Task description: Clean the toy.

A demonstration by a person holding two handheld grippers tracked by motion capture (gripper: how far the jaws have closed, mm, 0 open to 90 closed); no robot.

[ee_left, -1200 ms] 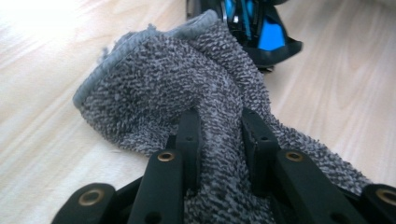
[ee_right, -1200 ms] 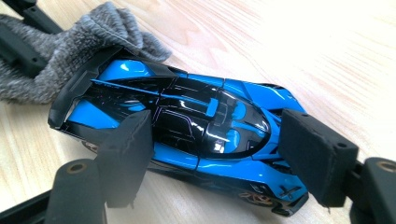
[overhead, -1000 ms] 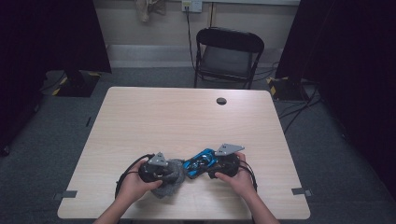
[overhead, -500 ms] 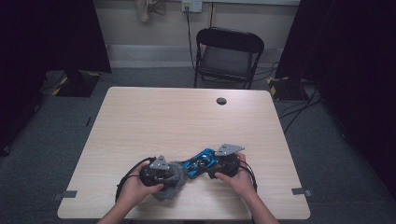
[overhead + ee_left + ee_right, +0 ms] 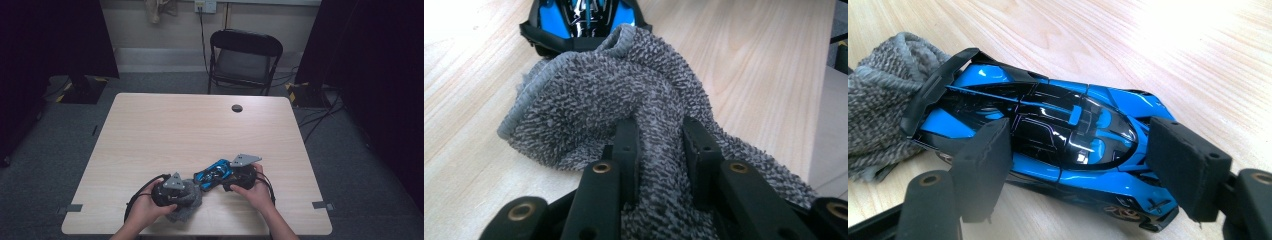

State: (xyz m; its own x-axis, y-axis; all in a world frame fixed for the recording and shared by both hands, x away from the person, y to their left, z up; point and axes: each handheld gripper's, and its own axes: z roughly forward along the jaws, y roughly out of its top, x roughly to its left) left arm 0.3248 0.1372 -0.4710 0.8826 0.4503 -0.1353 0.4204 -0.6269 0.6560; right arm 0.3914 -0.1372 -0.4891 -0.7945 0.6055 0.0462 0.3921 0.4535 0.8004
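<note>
A blue and black toy car (image 5: 1058, 135) lies on the wooden table (image 5: 190, 125) near its front edge. My right gripper (image 5: 1083, 160) straddles it, with one pad pressed on each side of the body. In the high view this gripper (image 5: 222, 179) points left at the car (image 5: 214, 173). A grey terry cloth (image 5: 589, 100) is bunched against the car's rear wing (image 5: 574, 20). My left gripper (image 5: 659, 135) is shut on a fold of that cloth. From above, the left gripper (image 5: 190, 194) sits over the cloth (image 5: 187, 205), just left of the car.
A small black round cap (image 5: 237, 108) sits in the table top near the far edge. A black folding chair (image 5: 245, 55) stands behind the table. Cables loop from both grippers beside the hands (image 5: 145, 210).
The left gripper with the cloth has shifted only very slightly against the car's rear. The right gripper and the car have kept still.
</note>
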